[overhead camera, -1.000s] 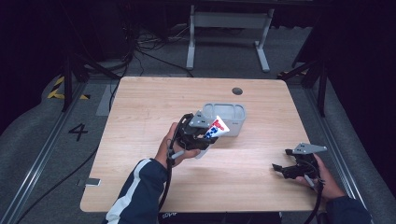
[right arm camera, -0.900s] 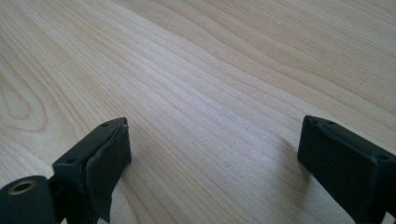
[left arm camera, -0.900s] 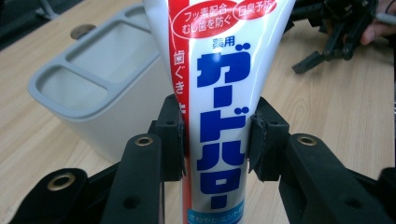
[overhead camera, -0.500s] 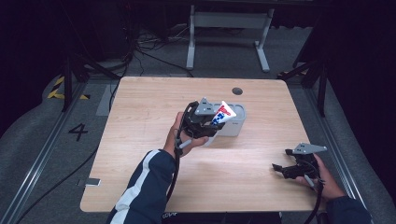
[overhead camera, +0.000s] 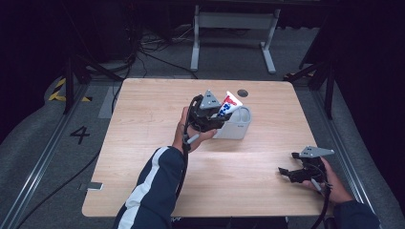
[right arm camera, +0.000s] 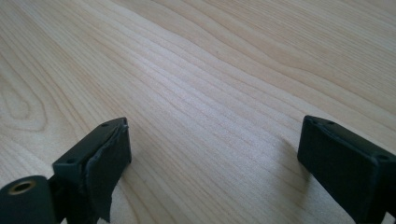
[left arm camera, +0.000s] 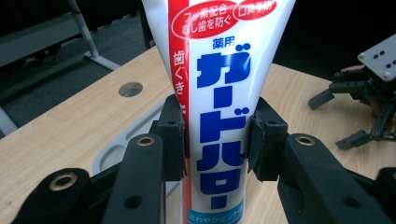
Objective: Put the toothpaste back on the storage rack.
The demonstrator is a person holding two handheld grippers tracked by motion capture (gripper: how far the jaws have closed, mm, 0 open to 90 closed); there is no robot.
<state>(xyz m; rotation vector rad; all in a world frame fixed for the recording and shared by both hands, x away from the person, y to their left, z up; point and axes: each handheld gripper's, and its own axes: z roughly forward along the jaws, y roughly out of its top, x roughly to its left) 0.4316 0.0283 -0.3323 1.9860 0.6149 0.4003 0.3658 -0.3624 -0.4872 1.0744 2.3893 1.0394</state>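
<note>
white tube (left arm camera: 219, 93) clamped, probably above tray (overhead camera: 239, 129)

The white, red and blue toothpaste tube (overhead camera: 229, 105) sits between the jaws of the left gripper (overhead camera: 210, 117), above the near-left rim of the grey plastic tray (overhead camera: 237, 128). That tray lies on the light wooden table (overhead camera: 143, 129), behind centre. The right gripper (overhead camera: 297, 171) sits at the table's near right corner, well apart.

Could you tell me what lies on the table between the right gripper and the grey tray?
Nothing: bare wood separates the right gripper from the grey tray, as the high view shows.
</note>
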